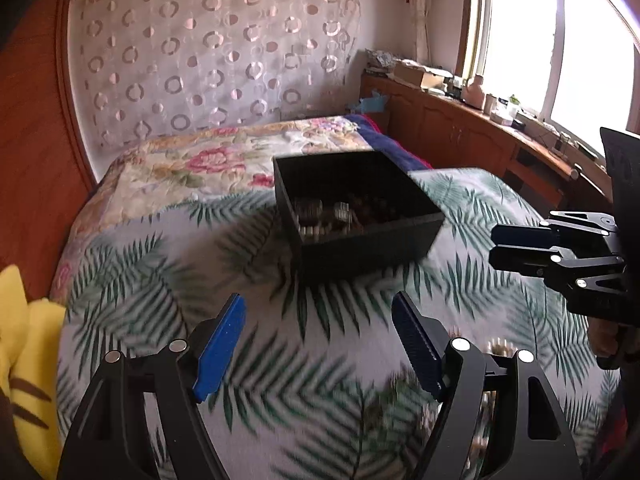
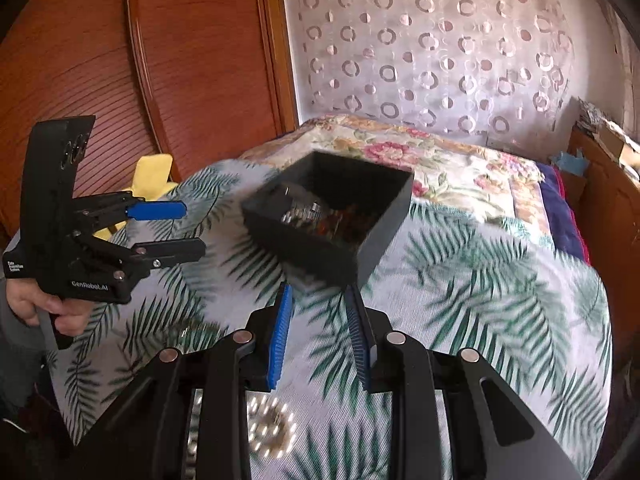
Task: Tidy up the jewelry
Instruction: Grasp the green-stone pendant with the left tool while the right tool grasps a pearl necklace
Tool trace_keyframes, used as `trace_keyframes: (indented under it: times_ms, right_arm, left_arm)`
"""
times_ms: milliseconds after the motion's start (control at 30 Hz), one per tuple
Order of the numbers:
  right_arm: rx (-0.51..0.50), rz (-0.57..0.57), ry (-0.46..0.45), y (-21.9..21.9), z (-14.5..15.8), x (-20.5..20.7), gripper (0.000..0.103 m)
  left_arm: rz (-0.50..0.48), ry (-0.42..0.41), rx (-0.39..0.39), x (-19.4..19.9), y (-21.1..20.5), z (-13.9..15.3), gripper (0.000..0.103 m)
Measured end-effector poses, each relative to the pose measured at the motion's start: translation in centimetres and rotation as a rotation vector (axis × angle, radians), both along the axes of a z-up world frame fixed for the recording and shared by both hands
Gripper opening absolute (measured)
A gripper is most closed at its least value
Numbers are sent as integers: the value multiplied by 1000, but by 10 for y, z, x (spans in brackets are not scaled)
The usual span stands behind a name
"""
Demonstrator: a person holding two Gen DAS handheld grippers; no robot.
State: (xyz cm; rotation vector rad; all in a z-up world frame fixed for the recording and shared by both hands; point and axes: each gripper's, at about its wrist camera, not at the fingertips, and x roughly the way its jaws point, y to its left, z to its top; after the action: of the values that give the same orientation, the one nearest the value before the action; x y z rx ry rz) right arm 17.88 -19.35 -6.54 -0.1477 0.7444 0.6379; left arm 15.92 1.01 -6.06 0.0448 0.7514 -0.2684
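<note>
— Where is the jewelry kept?
— A black open box (image 1: 356,216) is seen on the bed, set on a palm-leaf patterned blanket (image 1: 280,360). Beaded bracelets (image 1: 336,216) are heaped inside it, against the near wall; the beads are blurred and cannot be told apart. A further beaded bracelet (image 2: 272,428) is seen lying on the blanket outside the box, just beneath the right tongs.

— How are the left tongs held?
— The left tongs (image 1: 318,340) are spread wide apart above the blanket, on the near side of the box, and nothing is gripped between the blue pads (image 1: 220,348).

— And the right tongs?
— The right tongs (image 2: 318,336) are parted by a narrower gap, their tips just short of the box's near corner; nothing is held. In the left wrist view they are seen from the side, beside the box and clear of it.

— What else is shown?
— A floral quilt (image 2: 440,164) is spread beyond the blanket, a yellow plush toy (image 1: 24,340) is seen at the bed's edge, and a circle-patterned curtain (image 1: 208,48) is hung behind the bed.
</note>
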Motion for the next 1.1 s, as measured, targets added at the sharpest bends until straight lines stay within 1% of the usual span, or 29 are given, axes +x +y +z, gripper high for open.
trace_keyframes:
  times_ms: [67,167,233,267,300,433,533,600,700,800,1100]
  right_arm:
    - [-5,-6,18,-2,-8,-13,30]
    - [-10,-9,39,-3,-17,-26,30]
    - [-14,-14,50,-6,-21,-32,33]
    - [-12,-18,54,-7,-23,-35,39]
    - [-9,-21,60,-9,-25,-38,44]
    - [-22,-33,87,-11,-37,-55,45]
    - [-32,-39,98,-15,-40,-66,50]
    - [-32,-41,95,-18,-39,-73,55]
    - [-52,-44,89,-19,-42,-80,57]
    - [-78,-42,87,-18,-47,-87,58]
    - [-73,-61,76,-19,-46,-87,59]
  left_arm:
    - [-1,20,-5,-8,3,-7,72]
    - [-2,40,10,-19,2,-15,72]
    - [-8,46,16,-26,2,-18,70]
    - [-14,51,17,-29,2,-20,68]
    - [-17,54,17,-30,3,-21,63]
    - [-33,77,27,-36,0,-26,51]
    - [-56,96,34,-36,-5,-31,48]
    - [-70,102,45,-37,-8,-34,44]
    - [-88,114,56,-35,-13,-36,40]
    - [-90,122,69,-32,-17,-37,33]
    - [-123,130,102,-24,-32,-40,32]
